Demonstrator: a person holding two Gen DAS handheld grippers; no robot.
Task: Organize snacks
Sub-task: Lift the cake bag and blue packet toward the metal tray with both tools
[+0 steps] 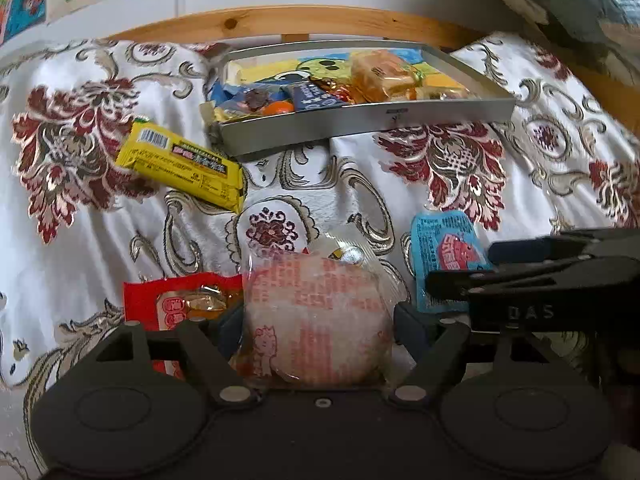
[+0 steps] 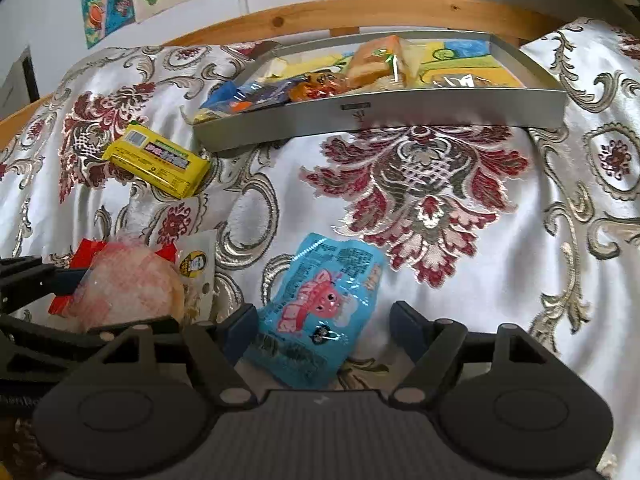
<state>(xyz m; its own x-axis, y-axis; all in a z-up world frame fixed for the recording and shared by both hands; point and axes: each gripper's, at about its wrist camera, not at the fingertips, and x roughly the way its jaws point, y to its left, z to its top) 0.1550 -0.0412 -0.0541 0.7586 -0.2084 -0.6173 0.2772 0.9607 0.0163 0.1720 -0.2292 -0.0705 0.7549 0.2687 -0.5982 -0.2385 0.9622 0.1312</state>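
A round pale pastry in a clear wrapper (image 1: 320, 312) lies on the flowered cloth between the fingers of my left gripper (image 1: 316, 320), which stands open at full width, its pads at the wrapper's sides. A blue packet with a pink cartoon (image 2: 320, 308) lies between the fingers of my open right gripper (image 2: 322, 328), with a gap on each side. The right gripper's fingers (image 1: 520, 276) reach over that blue packet (image 1: 444, 256) in the left wrist view. A grey metal tray (image 2: 400, 116) at the back holds several wrapped snacks.
A yellow snack bar (image 1: 180, 164) lies left of the tray (image 1: 360, 124). A red packet (image 1: 176, 300) sits partly under the pastry. A wooden rail (image 2: 360, 8) and a wall with drawings stand behind the tray. Bare cloth spreads to the right (image 2: 520, 260).
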